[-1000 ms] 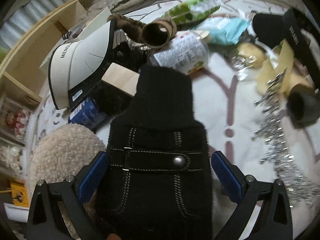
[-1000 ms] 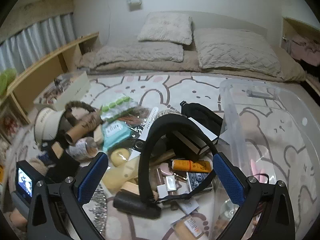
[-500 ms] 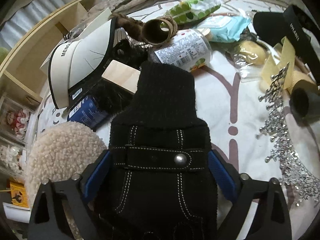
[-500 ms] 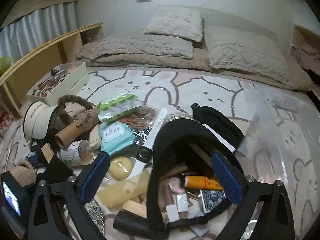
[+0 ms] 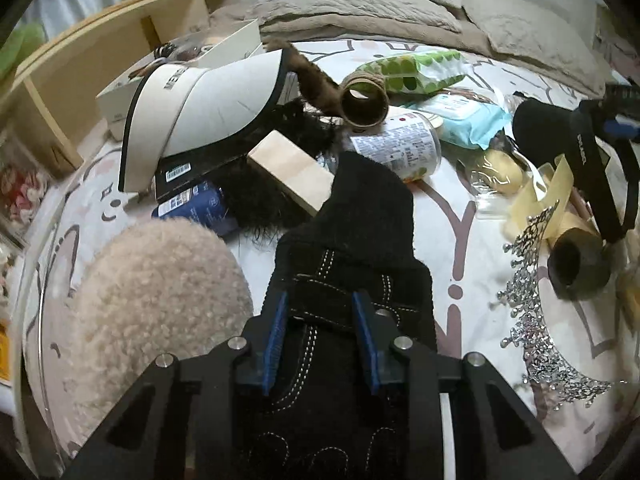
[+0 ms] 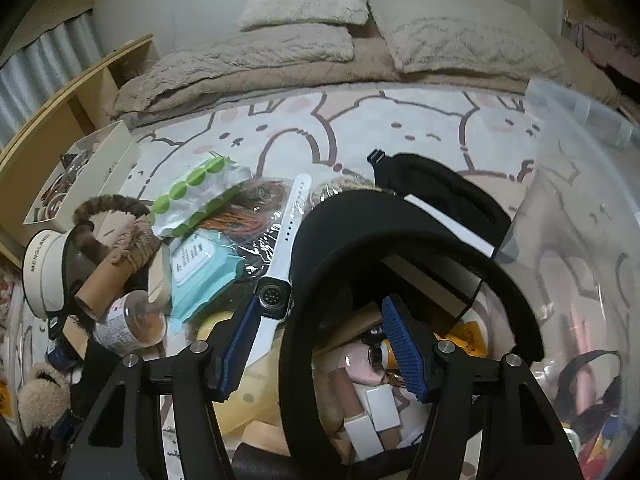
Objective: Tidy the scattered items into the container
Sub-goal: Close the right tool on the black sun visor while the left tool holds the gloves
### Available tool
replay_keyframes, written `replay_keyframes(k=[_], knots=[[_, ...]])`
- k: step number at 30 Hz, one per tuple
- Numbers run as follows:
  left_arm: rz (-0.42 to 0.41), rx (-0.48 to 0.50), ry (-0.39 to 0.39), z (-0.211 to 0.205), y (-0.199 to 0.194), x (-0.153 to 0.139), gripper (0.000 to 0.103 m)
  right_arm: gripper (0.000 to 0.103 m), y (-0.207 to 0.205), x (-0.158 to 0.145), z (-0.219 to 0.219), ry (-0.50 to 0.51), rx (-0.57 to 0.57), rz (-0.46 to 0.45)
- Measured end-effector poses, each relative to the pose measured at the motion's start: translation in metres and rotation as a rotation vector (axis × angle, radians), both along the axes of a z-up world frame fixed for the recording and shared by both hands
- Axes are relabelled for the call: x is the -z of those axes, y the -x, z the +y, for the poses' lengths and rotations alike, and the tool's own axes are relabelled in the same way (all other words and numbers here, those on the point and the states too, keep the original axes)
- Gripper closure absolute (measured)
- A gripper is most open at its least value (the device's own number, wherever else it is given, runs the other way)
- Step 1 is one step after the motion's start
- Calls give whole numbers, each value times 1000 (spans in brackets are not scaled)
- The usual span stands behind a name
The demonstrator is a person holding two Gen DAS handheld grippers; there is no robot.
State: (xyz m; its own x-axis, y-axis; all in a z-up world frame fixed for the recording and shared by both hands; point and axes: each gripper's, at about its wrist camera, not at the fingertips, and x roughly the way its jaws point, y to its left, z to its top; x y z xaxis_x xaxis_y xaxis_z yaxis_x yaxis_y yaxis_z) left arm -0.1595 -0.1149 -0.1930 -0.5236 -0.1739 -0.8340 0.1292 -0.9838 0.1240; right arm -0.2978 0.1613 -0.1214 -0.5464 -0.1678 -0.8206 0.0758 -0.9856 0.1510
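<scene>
Just one glove (image 5: 360, 216), two tongs.

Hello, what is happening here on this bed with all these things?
A person is tidying clutter from a bunny-print bedcover into a clear plastic container, with a two-finger gripper in each hand. The left gripper has just been closing and now pinches a black knitted glove with white stitching. The right gripper has also been closing, around the black curved band of a sun visor; its pads do not press on it yet. Most items lie outside the container.
</scene>
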Motion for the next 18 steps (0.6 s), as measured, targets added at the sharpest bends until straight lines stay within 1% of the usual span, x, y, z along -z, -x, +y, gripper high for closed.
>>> replay_keyframes(k=[5, 7, 8, 10, 11, 12, 15, 18], knots=[[11, 17, 3, 7, -1, -2, 70, 40, 7, 8, -3, 26, -8, -13], [19, 20, -10, 6, -2, -4, 72, 52, 10, 10, -2, 35, -1, -12], [29, 23, -27, 5, -3, -6, 72, 55, 13, 12, -2, 39, 6, -14], [56, 25, -63, 3, -5, -11, 84, 57, 17, 14, 0, 46, 19, -13], [70, 29, -92, 1, -6, -13, 84, 62, 20, 15, 1, 43, 24, -11], [81, 36, -118, 1, -7, -15, 84, 66, 22, 16, 2, 41, 26, -10], [102, 59, -173, 2, -8, -18, 85, 66, 26, 17, 1, 38, 12, -5], [109, 71, -191, 3, -7, -19, 85, 70, 28, 15, -2, 13, -17, 9]])
